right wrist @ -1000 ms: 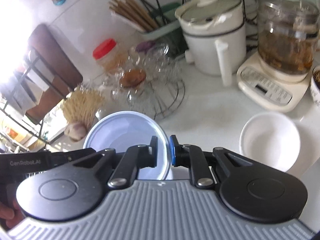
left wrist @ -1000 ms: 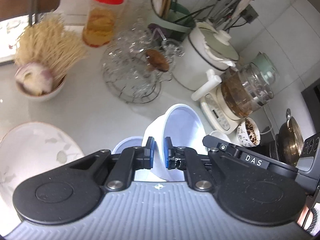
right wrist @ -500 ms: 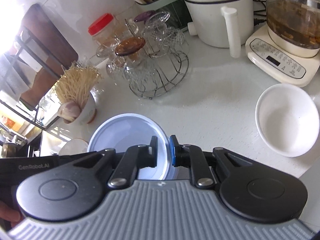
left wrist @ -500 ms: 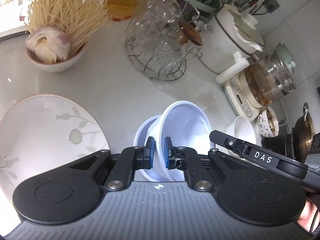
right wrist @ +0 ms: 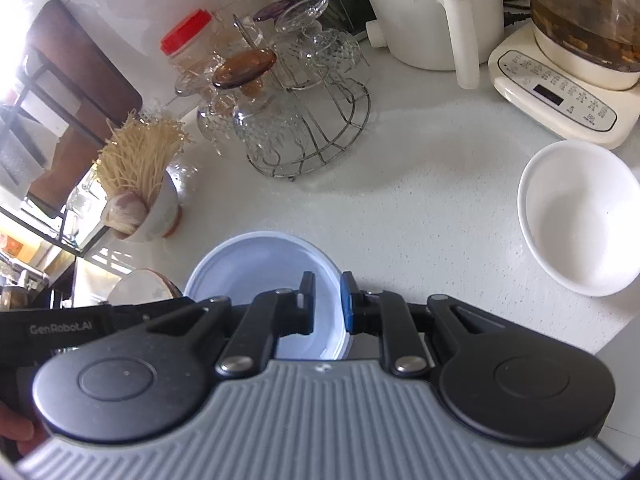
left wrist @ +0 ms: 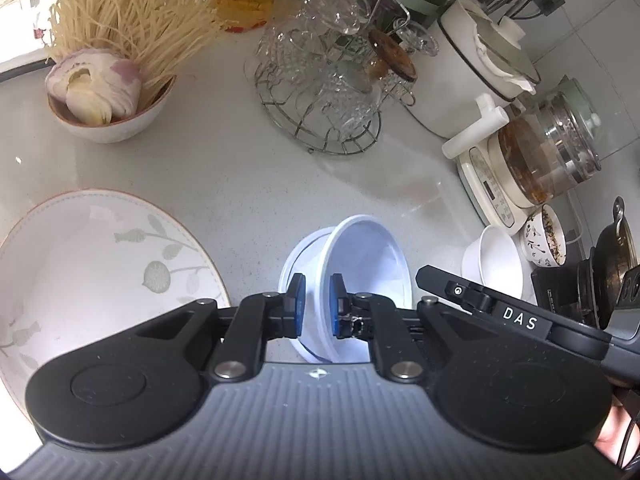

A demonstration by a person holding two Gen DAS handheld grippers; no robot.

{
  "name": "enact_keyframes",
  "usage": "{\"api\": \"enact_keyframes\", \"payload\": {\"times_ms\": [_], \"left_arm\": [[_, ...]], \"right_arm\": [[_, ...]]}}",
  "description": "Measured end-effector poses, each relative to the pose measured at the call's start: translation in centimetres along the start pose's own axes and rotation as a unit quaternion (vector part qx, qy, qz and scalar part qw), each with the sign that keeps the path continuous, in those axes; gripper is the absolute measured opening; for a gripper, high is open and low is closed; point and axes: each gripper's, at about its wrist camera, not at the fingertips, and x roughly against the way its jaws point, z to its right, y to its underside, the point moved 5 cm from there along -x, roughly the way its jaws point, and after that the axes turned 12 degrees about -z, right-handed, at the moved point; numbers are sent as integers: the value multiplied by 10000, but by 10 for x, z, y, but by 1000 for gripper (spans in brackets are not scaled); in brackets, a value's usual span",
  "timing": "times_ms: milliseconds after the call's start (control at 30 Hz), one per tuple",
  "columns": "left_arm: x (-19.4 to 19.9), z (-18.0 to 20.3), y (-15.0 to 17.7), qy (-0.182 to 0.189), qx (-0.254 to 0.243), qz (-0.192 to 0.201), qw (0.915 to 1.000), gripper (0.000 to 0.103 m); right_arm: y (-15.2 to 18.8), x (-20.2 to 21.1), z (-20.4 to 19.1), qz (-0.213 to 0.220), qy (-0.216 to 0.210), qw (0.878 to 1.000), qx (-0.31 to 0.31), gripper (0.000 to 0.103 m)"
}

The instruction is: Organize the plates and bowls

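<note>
A white plastic bowl [left wrist: 368, 264] leans tilted inside a second, bluish-white bowl [left wrist: 294, 264] that stands on the counter. My left gripper [left wrist: 317, 306] has the tilted bowl's near wall between its blue pads; its jaws are opening slightly, and the pads still touch the wall. In the right wrist view the same bowl [right wrist: 256, 272] shows from above, and my right gripper [right wrist: 327, 304] is shut on its right rim. A large leaf-patterned plate [left wrist: 100, 264] lies to the left. An empty white bowl [right wrist: 580, 216] sits to the right.
A bowl of dry noodles and onion [left wrist: 108, 112] stands at the back left. A wire rack of glass cups [left wrist: 320, 92] is behind the bowls. A white pot [left wrist: 472, 72], a glass kettle [left wrist: 552, 148] and a small patterned bowl [left wrist: 546, 236] crowd the right side.
Both grippers came down with the white bowl, which now rests tilted in the lower bowl on the counter. The left pads stand slightly wider apart.
</note>
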Motion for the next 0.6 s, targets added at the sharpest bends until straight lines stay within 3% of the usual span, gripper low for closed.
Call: {"api": "enact_keyframes", "payload": {"times_ms": [67,600], "left_arm": [[4,0,0,-8,-16,62,10000,26],[56,34,-6,-76,-858,832,9928,26]], "right_arm": [[0,4,-2,90,55,9999,21,17],[0,70,-18,1251,442,9909,235,17]]}}
